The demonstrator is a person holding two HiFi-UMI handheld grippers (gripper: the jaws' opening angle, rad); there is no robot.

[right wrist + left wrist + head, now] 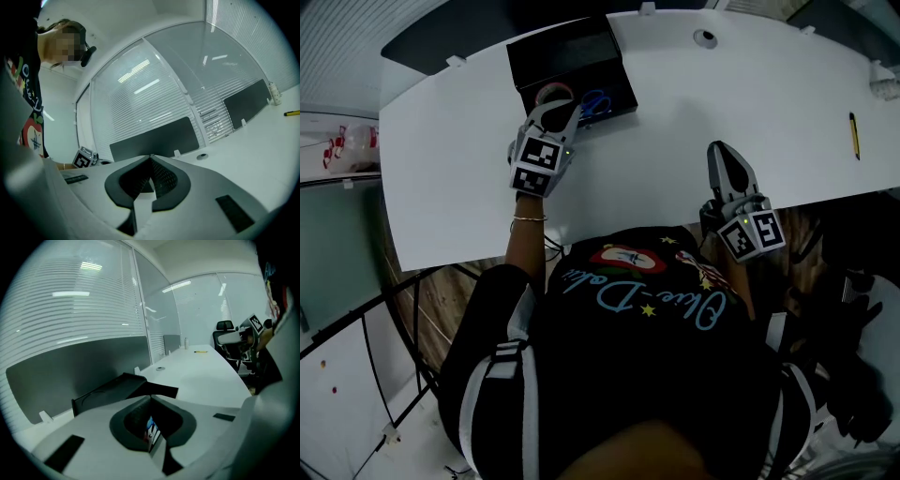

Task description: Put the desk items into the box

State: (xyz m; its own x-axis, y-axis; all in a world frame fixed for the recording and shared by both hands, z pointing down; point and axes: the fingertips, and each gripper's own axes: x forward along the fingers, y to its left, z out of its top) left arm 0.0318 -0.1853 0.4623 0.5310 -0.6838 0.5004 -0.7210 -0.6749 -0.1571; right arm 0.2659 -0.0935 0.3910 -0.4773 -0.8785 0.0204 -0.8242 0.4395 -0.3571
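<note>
Shirt (656, 309) nearest. Two grippers: left (566, 106) closed, empty, overlapping box (562, 52); right (720, 150) closed, empty. In box: one tape (553, 92), one scissors (598, 101). One pencil (854, 134) well apart.

left gripper (151, 398) | jaws meet at tips | black box (108, 392) just behind | white desk (206, 376) beyond

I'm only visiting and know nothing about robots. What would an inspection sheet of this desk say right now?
Surface: white curved desk, mostly bare, one round hole.
Job's things: open black box holding tape roll and blue scissors; yellow pencil lies far right, not boxed.
Clutter: small white object at the right edge, unclear.
Grippers: left claw shut, at the box; right claw shut, empty, at the near edge.
Cables: nothing seen on the desk.
Surroundings: glass walls with blinds, office chair.
</note>
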